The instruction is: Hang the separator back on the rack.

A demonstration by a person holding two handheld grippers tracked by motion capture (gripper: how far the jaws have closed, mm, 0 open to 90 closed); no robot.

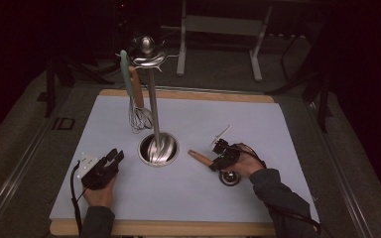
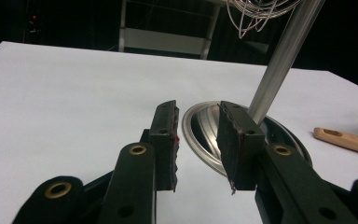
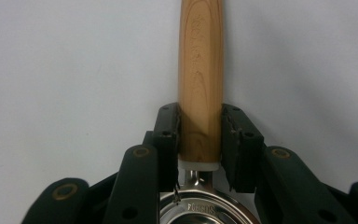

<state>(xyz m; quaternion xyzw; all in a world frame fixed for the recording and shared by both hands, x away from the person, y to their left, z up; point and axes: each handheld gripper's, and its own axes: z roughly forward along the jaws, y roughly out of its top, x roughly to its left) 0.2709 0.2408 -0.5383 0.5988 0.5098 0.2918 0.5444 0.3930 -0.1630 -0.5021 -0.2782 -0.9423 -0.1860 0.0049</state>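
Pale mat (image 1: 278, 129) on wooden table (image 1: 178, 229); dark room; metal frame (image 1: 218, 29) behind.

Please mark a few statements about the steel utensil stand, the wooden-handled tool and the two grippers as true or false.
1. The right gripper has its jaws around the wooden handle of a steel utensil. True.
2. The left gripper holds the wire whisk. False: nothing is between its open jaws; the whisk hangs from the steel utensil stand.
3. The stand's round steel base sits on the pale blue mat. True.
4. The wooden-handled utensil hangs on the stand. False: it lies on the mat, right of the base.
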